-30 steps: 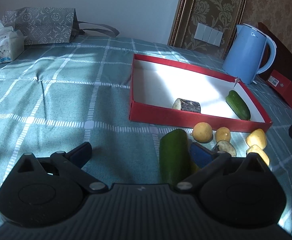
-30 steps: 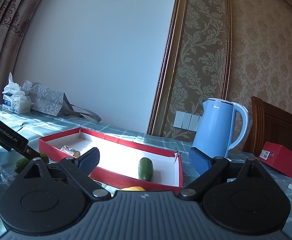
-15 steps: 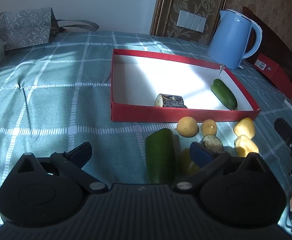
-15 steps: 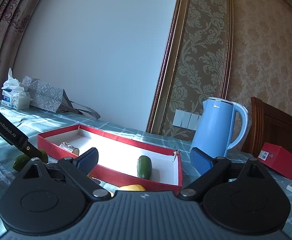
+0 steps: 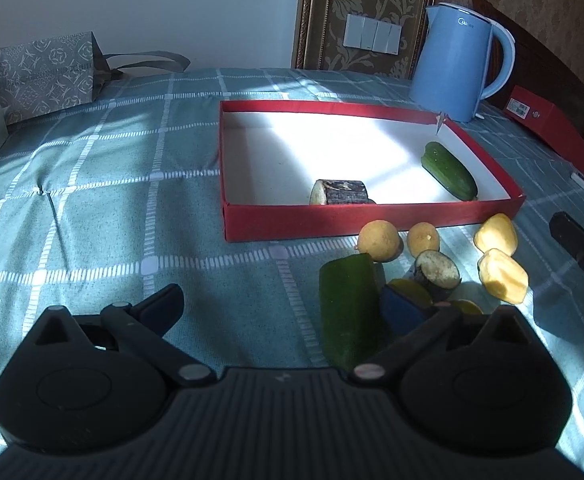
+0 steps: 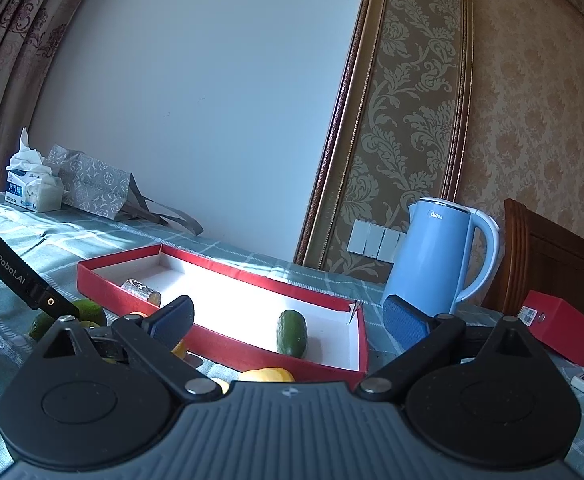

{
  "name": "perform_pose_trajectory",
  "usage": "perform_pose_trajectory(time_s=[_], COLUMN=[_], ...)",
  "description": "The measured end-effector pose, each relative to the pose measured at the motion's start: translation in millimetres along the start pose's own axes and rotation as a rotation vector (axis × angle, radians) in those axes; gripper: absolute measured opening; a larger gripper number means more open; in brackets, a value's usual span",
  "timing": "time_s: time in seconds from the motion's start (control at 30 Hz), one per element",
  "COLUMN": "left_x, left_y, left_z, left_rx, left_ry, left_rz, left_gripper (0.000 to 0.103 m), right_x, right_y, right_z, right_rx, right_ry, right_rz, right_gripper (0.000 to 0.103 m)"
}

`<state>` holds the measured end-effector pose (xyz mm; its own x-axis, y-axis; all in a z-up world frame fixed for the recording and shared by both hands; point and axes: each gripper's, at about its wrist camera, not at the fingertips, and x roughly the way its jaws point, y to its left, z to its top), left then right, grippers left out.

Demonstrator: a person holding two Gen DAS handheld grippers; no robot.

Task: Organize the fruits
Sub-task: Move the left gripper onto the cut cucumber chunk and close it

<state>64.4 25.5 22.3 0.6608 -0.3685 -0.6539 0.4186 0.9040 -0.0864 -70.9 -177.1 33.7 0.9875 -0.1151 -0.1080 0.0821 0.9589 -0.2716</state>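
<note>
Left tool (image 5: 280, 312), spread wide and holding nothing, hovers low with the green cucumber piece (image 5: 349, 310) between its fingers, apparently lined up to grasp it for the red tray (image 5: 371, 222) ahead.

The left wrist view looked down from close above the desk (image 5: 92, 208), the red tray (image 5: 371, 222) at centre frame. The right wrist view sat lower, facing the wall. Both shared the tray (image 6: 220, 346) and blue kettle (image 5: 455, 64) (image 6: 431, 256).

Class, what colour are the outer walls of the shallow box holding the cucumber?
Red, seen best in the left wrist view.
</note>
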Motion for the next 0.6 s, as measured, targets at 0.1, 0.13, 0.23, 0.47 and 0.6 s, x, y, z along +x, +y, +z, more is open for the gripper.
perform_pose_trajectory(time_s=[0.1,0.13,0.23,0.47,0.6], left_x=[1,1,-2,2,-1], left_y=[0,-1,-4,4,16], left_z=[2,1,-2,3,-2], left_rx=[-0.016,-0.024,-0.039,-0.047,-0.032], left_ry=[0.016,0.023,0.03,0.031,0.038], left_rz=[-0.064,-0.078,-0.078,-0.095,-0.068], left_gripper=[0.103,0.103,0.103,0.103,0.103], right_x=[-1,-1,0,-1,0], right_y=[0,0,0,1,0], right_z=[0,1,1,1,2], right_rx=[0.003,0.001,-0.001,-0.004,0.006], right_ry=[0.0,-0.001,-0.001,0.0,-0.004], right_rz=[0.005,0.003,0.002,0.004,0.012], right_gripper=[0.101,0.101,0.101,0.101,0.101])
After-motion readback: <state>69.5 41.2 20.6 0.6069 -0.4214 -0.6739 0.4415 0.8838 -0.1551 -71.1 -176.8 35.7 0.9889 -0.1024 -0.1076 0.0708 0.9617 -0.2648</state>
